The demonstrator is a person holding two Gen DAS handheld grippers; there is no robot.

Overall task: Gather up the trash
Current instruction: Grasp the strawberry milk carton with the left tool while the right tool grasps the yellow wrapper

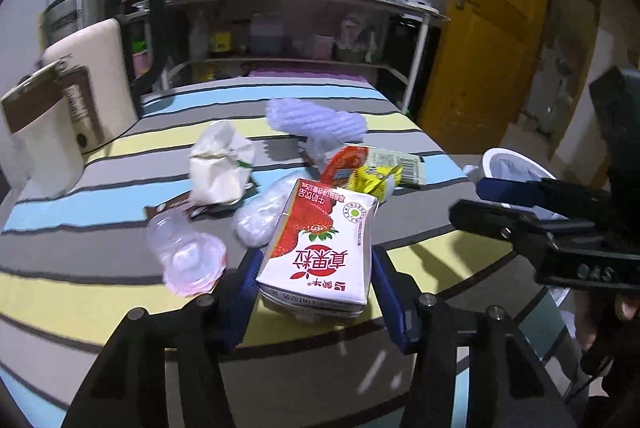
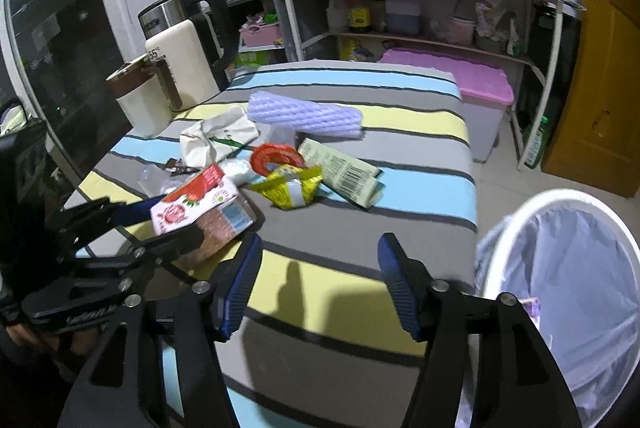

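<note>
My left gripper (image 1: 316, 284) is shut on a strawberry milk carton (image 1: 320, 248), held just above the striped table (image 1: 120, 292); the carton also shows in the right wrist view (image 2: 196, 206). My right gripper (image 2: 318, 268) is open and empty over the table's near edge. More trash lies mid-table: a crumpled white paper bag (image 2: 216, 136), a purple foam sleeve (image 2: 304, 116), a yellow wrapper (image 2: 290, 186), a red lid (image 2: 274, 156), a green receipt-like wrapper (image 2: 340, 168) and a clear plastic cup (image 1: 186, 254). A white bin (image 2: 568, 292) with a liner stands at the table's right.
A cream kettle (image 2: 188, 68) and a cream canister (image 2: 140, 96) stand at the table's back left. A metal shelf unit (image 2: 420, 8) with bottles and a pink-lidded box (image 2: 472, 88) stand behind. A yellow door (image 2: 604, 68) is at the right.
</note>
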